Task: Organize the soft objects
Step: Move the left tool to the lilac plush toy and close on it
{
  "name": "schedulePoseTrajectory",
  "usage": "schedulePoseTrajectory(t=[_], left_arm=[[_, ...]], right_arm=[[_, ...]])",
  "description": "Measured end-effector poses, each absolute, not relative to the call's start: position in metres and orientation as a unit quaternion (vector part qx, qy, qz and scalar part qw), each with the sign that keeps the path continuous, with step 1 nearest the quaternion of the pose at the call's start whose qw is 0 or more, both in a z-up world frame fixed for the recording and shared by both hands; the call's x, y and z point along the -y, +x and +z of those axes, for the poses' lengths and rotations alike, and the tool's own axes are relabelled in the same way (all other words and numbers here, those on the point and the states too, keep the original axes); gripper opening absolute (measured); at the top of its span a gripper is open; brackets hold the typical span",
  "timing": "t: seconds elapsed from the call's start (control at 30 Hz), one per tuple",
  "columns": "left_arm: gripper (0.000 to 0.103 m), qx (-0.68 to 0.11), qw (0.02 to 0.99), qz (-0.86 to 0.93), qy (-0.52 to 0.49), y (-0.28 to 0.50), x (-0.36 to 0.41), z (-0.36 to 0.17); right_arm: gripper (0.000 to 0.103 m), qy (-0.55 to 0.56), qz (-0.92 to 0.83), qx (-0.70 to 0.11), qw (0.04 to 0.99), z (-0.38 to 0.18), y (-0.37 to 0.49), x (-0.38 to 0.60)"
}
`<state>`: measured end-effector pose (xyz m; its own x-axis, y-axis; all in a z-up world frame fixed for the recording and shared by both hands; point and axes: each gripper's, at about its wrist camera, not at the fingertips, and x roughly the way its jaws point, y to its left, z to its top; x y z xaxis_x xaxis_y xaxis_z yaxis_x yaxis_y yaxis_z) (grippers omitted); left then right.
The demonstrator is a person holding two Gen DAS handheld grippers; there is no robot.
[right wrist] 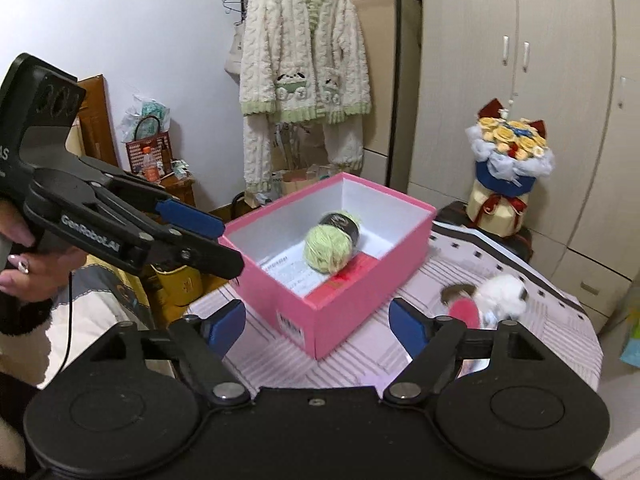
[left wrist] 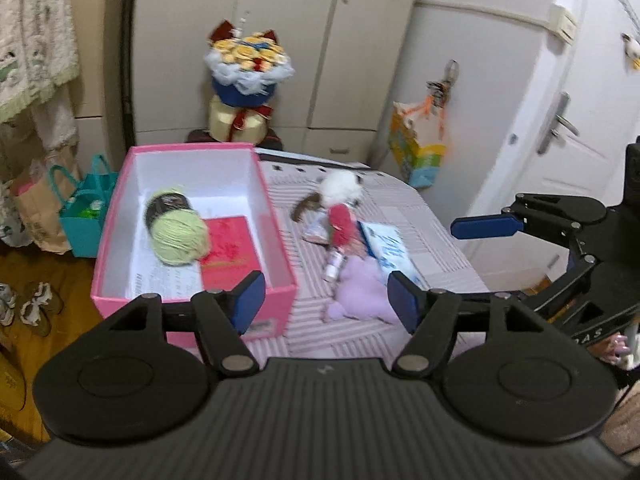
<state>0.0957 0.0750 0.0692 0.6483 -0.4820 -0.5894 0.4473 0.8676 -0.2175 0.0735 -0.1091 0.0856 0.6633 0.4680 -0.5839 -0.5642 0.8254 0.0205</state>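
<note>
A pink box [left wrist: 120, 216] [right wrist: 352, 300] stands open on the striped table, holding a green yarn ball [left wrist: 176, 236] [right wrist: 326, 248] with a dark label and a red packet [left wrist: 230, 248]. Right of the box lie a white plush toy [left wrist: 340, 188] [right wrist: 502, 290], a red soft piece [left wrist: 342, 224] [right wrist: 466, 312], a lilac plush [left wrist: 360, 288] and a blue-white packet [left wrist: 386, 248]. My left gripper [left wrist: 326, 304] hovers open over the box's near right corner, nothing between its blue pads. My right gripper [right wrist: 318, 330] is open above the box's near corner, empty.
A striped cloth [left wrist: 400, 208] covers the table. A flower bouquet [left wrist: 248, 76] [right wrist: 508, 168] stands behind the table before wardrobe doors. Teal bags [left wrist: 86, 216] and shoes sit on the floor at left. A fleece jacket [right wrist: 304, 60] hangs on a rack. A white door [left wrist: 560, 120] is right.
</note>
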Motion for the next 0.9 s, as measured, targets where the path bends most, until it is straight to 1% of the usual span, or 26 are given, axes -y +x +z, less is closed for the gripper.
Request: schedulePoseTrajectory(t=[0.13, 0.43, 0.7, 0.8, 0.9], left_arm=[[0.075, -0.34, 0.899, -0.276, -0.014, 0.087, -0.055, 0.062], [0.083, -0.364, 0.878, -0.31, 0.016, 0.088, -0.004, 0.037], [0.085, -0.338, 0.886, -0.316, 0.036, 0.104, 0.039, 0.006], [0.085, -0.344, 0.885, -0.31, 0.033, 0.118, 0.052, -0.005], [0.083, -0.37, 0.877, -0.307, 0.021, 0.135, 0.059, -0.019]], right_arm=[[0.085, -0.082, 0.264, -0.305, 0.911, 0.076, 0.056, 0.126], [0.087, -0.072, 0.241, -0.309, 0.917, 0.043, 0.037, 0.167], [0.088, -0.094, 0.239, -0.273, 0.927, -0.011, 0.052, 0.177], [0.088, -0.106, 0.235, -0.272, 0.927, -0.033, 0.062, 0.175], [0.088, -0.088, 0.241, -0.272, 0.927, -0.05, 0.074, 0.177]])
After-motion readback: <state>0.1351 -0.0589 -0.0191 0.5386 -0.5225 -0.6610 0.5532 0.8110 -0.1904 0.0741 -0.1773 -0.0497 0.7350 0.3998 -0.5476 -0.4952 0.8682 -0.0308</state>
